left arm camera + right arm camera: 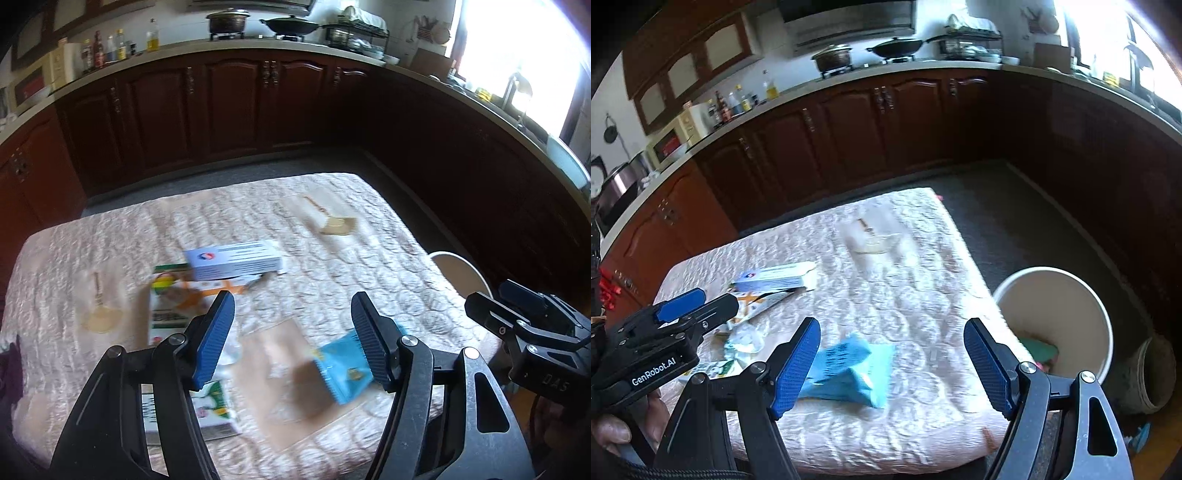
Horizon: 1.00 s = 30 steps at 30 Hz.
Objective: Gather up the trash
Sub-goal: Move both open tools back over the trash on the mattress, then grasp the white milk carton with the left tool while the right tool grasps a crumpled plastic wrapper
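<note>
Fingers (798, 365) of both grippers apart and empty above a crumpled, blurred blue wrapper (849, 369).

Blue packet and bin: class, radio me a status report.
Both grippers, left and right, open, empty. Blue packet on table. Bin beside table, nothing blocking.

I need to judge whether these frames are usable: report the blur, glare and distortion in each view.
Left wrist view: the blue packet and white box are motion-smeared, the window is blown out, and the counter bends with the fisheye. Right wrist view: blue packet is streaked, glare at the upper right, and the white bin stays fairly sharp.
</note>
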Tool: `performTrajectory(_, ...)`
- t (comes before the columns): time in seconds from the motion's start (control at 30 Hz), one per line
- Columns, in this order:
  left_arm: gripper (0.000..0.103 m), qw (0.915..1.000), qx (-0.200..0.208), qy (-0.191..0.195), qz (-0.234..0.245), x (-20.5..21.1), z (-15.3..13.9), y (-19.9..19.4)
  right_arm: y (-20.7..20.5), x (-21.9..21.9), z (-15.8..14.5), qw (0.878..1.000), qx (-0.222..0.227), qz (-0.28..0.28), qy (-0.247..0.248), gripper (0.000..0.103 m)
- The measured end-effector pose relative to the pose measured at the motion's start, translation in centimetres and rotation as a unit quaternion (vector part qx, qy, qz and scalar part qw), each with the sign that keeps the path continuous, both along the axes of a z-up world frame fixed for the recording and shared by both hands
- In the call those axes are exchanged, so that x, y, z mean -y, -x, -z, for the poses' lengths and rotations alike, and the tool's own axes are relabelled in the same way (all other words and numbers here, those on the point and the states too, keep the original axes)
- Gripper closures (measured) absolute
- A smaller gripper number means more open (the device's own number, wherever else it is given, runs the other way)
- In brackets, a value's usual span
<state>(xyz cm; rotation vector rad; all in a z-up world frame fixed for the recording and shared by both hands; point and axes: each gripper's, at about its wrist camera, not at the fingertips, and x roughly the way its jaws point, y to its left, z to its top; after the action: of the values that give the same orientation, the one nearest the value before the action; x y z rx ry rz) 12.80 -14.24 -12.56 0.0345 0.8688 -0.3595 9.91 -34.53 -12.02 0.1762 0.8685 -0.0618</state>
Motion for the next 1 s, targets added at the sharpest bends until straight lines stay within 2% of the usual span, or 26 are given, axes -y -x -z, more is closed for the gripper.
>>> performTrajectory(0.6,0.038,0.9976,-0.004,-0.005,-0.069,-9.3,0.6,-0.2,-2.8,-6.9,0.8,0.998,-0.007,-0.069,0.010,0.024)
performTrajectory(0.7,0.038,0.9972,-0.012,-0.005,-0.074,-10.6,1.2,-0.2,-3.0,-7.3,1.0,0.997,-0.011,-0.073,0.012,0.023)
performTrajectory(0.83,0.038,0.9961,-0.030,-0.002,-0.084,-12.4,2.3,-0.2,-3.2,-7.3,1.5,0.997,-0.019,-0.078,0.009,0.015)
performTrajectory(1.0,0.038,0.9939,-0.050,0.002,-0.098,-14.4,3.7,-0.4,-3.5,-7.7,2.5,0.995,-0.033,-0.091,-0.005,0.015)
